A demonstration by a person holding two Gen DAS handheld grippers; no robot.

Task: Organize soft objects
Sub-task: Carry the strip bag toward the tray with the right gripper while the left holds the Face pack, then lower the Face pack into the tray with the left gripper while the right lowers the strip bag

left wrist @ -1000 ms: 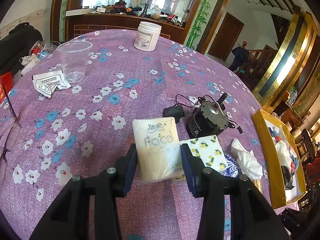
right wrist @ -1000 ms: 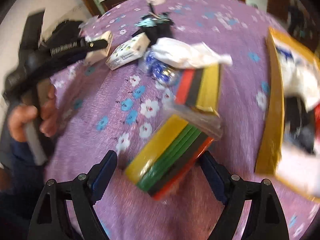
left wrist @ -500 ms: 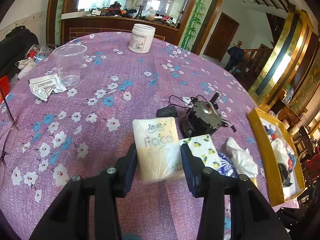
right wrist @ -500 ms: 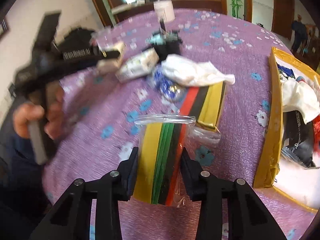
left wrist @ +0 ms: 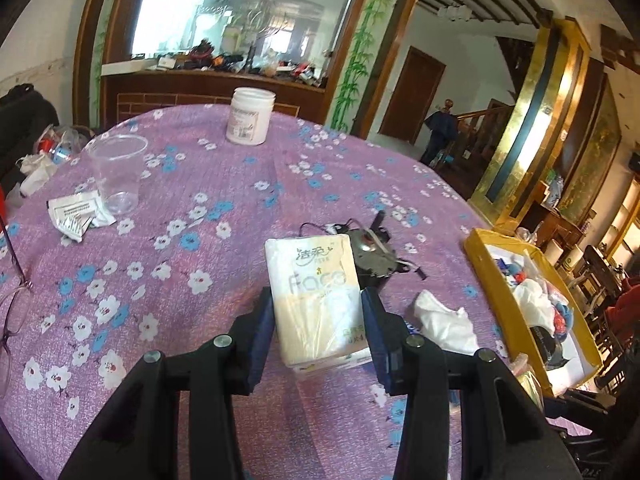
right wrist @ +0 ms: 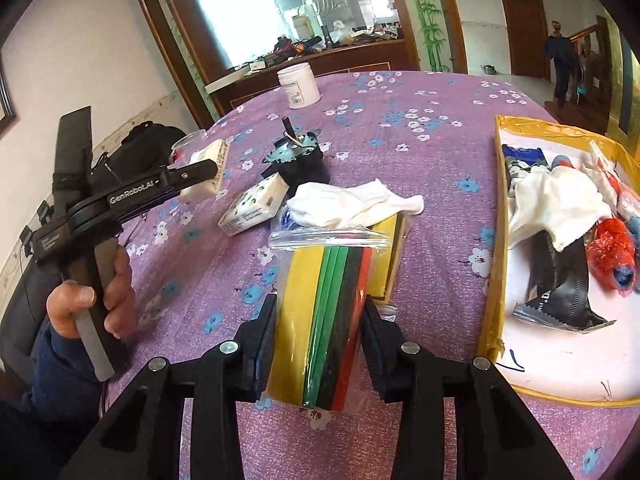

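Observation:
My left gripper (left wrist: 318, 320) is shut on a cream tissue pack (left wrist: 316, 292) and holds it just above the purple flowered tablecloth (left wrist: 192, 184). The right wrist view shows the same pack (right wrist: 208, 176) in that gripper, with a hand on its handle. My right gripper (right wrist: 320, 332) is shut on a clear zip bag of yellow, green, black and red sheets (right wrist: 324, 304), held upright off the cloth. A yellow-rimmed box (right wrist: 492, 240) with cloths and bags in it lies to the right, also seen in the left wrist view (left wrist: 492, 280).
A lemon-print tissue pack (right wrist: 252, 208), a white cloth (right wrist: 352, 204), a black motor (right wrist: 300, 160) and a second stack of coloured sheets (right wrist: 394, 256) lie mid-table. Farther off are a white jar (left wrist: 250, 116), a clear cup (left wrist: 116, 172), sachets (left wrist: 76, 214) and glasses (left wrist: 12, 312).
The right gripper's jaws closed on the bag of coloured sheets, raised it and turned it upright. The left gripper rose a little with the tissue pack.

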